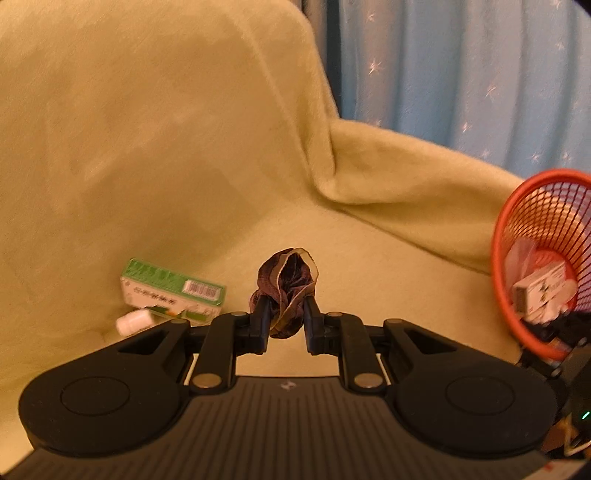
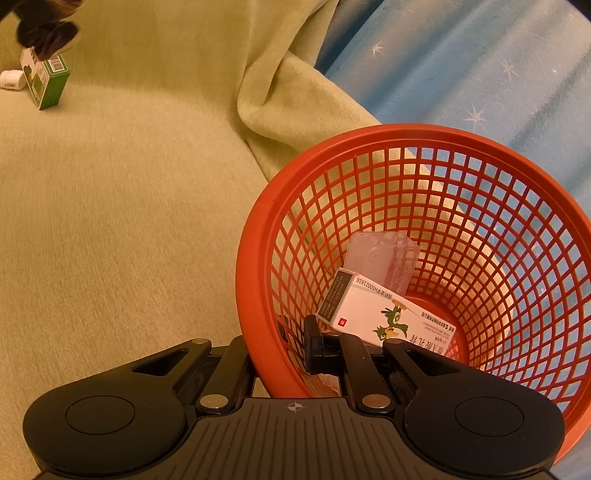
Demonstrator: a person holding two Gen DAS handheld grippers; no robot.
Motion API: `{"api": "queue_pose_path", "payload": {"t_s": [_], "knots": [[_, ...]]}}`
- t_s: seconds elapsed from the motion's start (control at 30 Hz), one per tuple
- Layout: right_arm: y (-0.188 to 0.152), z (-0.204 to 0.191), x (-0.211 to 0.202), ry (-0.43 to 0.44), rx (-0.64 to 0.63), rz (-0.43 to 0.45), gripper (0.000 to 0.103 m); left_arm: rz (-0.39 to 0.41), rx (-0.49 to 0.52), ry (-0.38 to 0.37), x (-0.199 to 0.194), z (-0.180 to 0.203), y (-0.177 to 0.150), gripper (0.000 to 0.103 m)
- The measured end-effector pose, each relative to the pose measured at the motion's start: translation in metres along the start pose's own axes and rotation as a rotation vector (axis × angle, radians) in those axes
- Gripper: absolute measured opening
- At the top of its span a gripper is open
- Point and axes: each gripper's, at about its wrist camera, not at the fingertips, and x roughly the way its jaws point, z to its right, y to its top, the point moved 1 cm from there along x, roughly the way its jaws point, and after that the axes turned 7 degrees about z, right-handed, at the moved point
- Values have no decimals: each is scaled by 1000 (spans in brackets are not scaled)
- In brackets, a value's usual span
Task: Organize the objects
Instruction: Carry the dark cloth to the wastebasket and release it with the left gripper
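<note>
My left gripper (image 1: 285, 306) is shut on a brown fabric scrunchie (image 1: 291, 273), held above the sofa seat. Beyond it to the left, a green and white medicine box (image 1: 171, 291) and a small white bottle (image 1: 133, 321) lie against the backrest. At the right edge stands an orange-red mesh basket (image 1: 517, 229). My right gripper (image 2: 286, 343) is shut on the near rim of that basket (image 2: 258, 258), one finger inside and the other hidden behind the wall. In the basket lie a white medicine box (image 2: 384, 314) and a clear plastic case (image 2: 380, 258). The scrunchie (image 2: 48, 35) shows at top left.
A yellow-green plush blanket covers the sofa seat (image 2: 122, 221), the backrest (image 1: 147, 129) and the armrest (image 1: 406, 177). A blue curtain with white stars (image 1: 461, 74) hangs behind. The green box (image 2: 46, 81) and white bottle (image 2: 11, 79) sit far left of the basket.
</note>
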Motion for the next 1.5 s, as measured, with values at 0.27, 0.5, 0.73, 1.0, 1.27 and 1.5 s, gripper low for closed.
{"api": "queue_pose_path", "payload": {"t_s": [0.27,0.5,0.73,1.0,1.27,1.5], "knots": [[1,0,1,0,3,1,5,36,-17,-87,1,36,19,15],[2,-1,1,1,8,1,5,70,-3,-151,-1,63,36,15],[2,0,2,1,8,1,5,88,21,-212,-3,85,48,15],[2,0,2,1,10,2,5,92,57,-285,-5,109,54,15],[3,1,3,2,19,4,5,89,93,-338,-5,130,63,15],[4,2,4,2,25,5,5,66,145,-429,-3,150,69,15]]}}
